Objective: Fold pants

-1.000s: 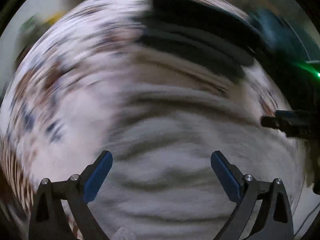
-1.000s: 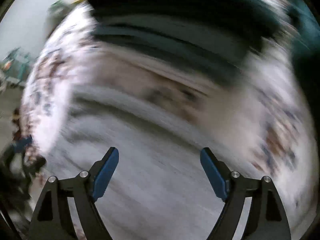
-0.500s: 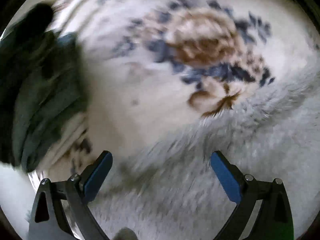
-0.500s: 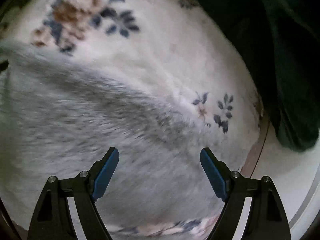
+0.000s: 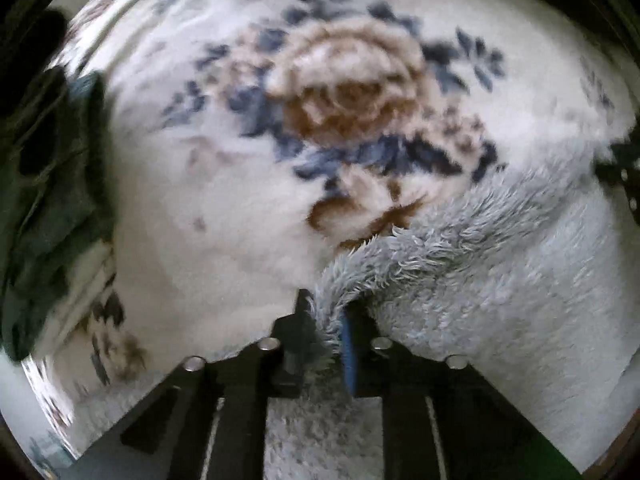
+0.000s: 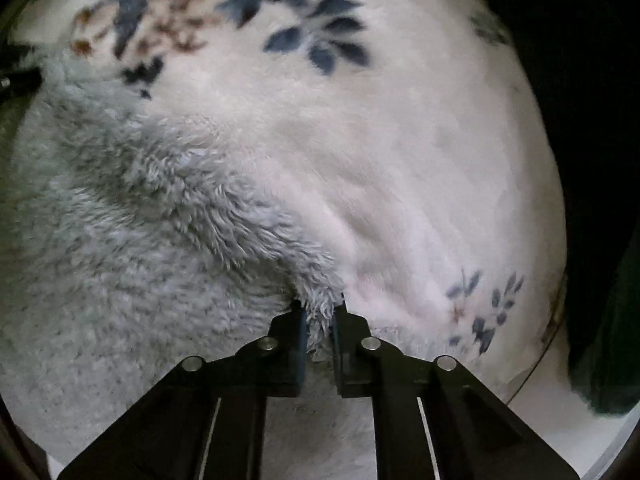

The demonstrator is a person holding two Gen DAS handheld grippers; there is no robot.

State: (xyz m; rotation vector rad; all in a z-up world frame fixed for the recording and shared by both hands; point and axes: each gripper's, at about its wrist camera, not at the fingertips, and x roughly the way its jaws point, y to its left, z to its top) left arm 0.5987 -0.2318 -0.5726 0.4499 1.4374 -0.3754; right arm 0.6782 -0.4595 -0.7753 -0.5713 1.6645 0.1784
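Observation:
The pants are pale grey-blue fluffy fleece and lie on a white floral blanket. In the left wrist view they fill the lower right; my left gripper is shut on a corner of their edge. In the right wrist view the pants fill the lower left; my right gripper is shut on another corner of the same edge. Each gripper's dark tip shows at the side of the other's view, the right one and the left one.
A dark green garment lies bunched at the blanket's left edge, and it also shows in the right wrist view at the far right. A brown and blue rose pattern marks the blanket beyond the pants.
Both grippers were open above the fleece; they have come down to the pants' edge and shut on it. The view is no longer swinging.

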